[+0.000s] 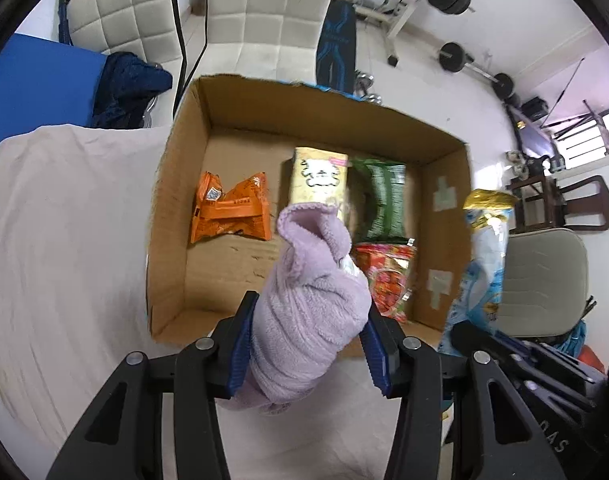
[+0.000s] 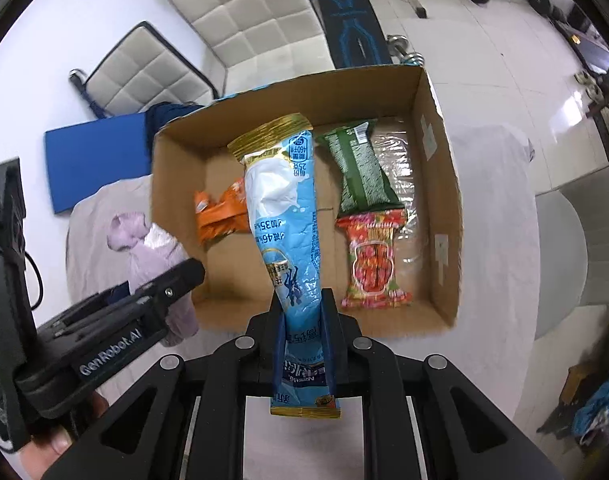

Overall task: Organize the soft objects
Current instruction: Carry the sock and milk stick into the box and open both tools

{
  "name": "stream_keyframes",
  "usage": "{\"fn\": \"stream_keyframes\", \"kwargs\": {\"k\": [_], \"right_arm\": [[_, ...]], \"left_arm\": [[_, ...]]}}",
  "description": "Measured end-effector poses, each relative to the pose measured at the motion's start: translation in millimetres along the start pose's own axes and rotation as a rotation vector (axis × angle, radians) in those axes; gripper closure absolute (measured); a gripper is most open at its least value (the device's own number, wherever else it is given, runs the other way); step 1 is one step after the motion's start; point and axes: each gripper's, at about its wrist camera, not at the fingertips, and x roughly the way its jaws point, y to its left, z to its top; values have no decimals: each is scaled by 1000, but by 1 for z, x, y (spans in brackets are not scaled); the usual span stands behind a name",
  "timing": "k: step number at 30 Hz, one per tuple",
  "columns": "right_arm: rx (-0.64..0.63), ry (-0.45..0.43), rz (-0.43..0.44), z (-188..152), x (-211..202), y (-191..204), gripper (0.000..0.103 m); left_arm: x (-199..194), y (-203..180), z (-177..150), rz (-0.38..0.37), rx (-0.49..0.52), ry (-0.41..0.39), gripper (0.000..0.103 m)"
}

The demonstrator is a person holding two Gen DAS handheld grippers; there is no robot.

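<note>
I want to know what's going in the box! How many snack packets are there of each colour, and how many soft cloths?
Orange crinkly snack packets: 1
Pale yellow snack packets: 1
Green snack packets: 1
Red-and-orange patterned snack packets: 1
Blue-and-white snack packets with gold ends, held by the right gripper: 1
Fluffy lilac cloths, held by the left gripper: 1
Total: 6

Four packets (image 2: 370,264) lie inside the box (image 2: 444,184).
</note>
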Motion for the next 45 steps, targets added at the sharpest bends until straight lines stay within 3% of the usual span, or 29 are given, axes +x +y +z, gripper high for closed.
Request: {"fn": "stream_keyframes", "kwargs": {"k": [13, 31, 32, 34, 35, 36, 42, 45], "right_arm": [[49, 90, -62, 38, 79, -14, 87], [39, 152, -120, 47, 119, -14, 83], [43, 158, -122, 47, 121, -14, 82], [48, 167, -126, 47, 122, -16, 63], [51, 164, -129, 47, 121, -17, 61], [49, 159, -130, 47, 121, -17, 59], [47, 161, -131, 45, 117, -20, 57], [25, 152, -141, 42, 114, -18, 31]], "left_arm": [[76, 11, 28, 62, -6, 117, 58], [93, 19, 35, 80, -18, 170, 55], [92, 21, 34, 79, -26, 176, 54], [93, 25, 34, 65, -51, 191, 51], [92, 27, 34, 49, -66, 195, 46], [91, 28, 34, 46, -70, 194, 40], [77, 30, 33, 76, -53, 157, 34], [67, 34, 33, 98, -43, 131, 27]]}}
